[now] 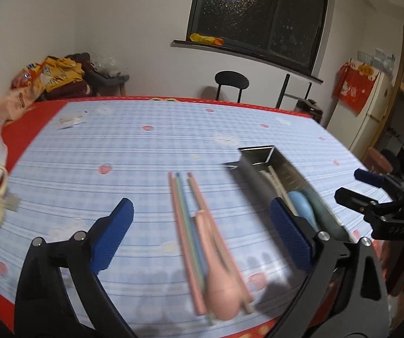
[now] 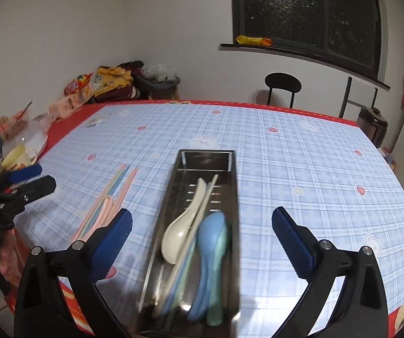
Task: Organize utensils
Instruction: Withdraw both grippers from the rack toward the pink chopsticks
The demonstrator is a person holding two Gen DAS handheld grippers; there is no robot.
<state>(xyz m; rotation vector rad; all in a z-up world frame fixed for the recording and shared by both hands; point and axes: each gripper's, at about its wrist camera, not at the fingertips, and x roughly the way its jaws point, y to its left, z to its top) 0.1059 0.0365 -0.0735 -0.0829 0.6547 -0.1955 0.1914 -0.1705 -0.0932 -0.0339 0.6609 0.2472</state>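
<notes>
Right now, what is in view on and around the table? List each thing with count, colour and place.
Long metal tray: one, steel, mid-table.
White ceramic soup spoon: one, in the tray.
Blue and green spoons: two, side by side in the tray, beside the white one.
Pale chopsticks: count unclear, in the tray.
Pink spoon: one, on the cloth, outside the tray.
Pastel chopsticks: several, pink, green, blue, under and beside the pink spoon.
Checked tablecloth: one, blue.
Yellow mug: one, table's edge.
Snack bags: several, far corner.
Black chair: one, behind the table.
Left gripper: blue-padded jaws open, empty.
Right gripper: jaws open, empty.
</notes>
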